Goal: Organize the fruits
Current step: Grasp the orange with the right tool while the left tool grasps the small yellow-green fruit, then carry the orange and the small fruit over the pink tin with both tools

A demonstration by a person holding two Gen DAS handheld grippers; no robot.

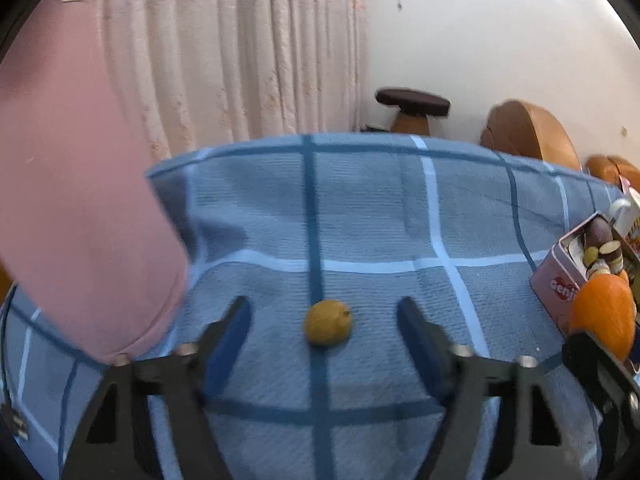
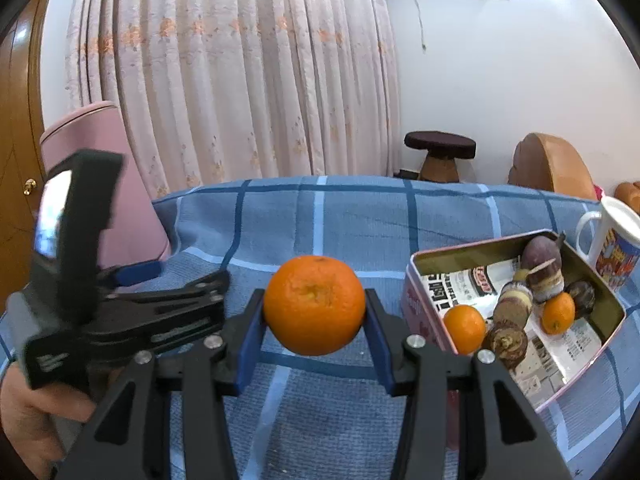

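Gripping orange (image 2: 314,305): right gripper (image 2: 314,312) | left gripper (image 1: 324,332) jaws spread | tin (image 2: 424,280) lettering unreadable

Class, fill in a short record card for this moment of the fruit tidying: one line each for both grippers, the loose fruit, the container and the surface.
left gripper: open, fingers either side of the small yellow round fruit lying on the cloth
right gripper: shut on the large orange, lifted off the cloth
pink metal tin: open, holds two small oranges and dark fruits
blue checked cloth: covers the table
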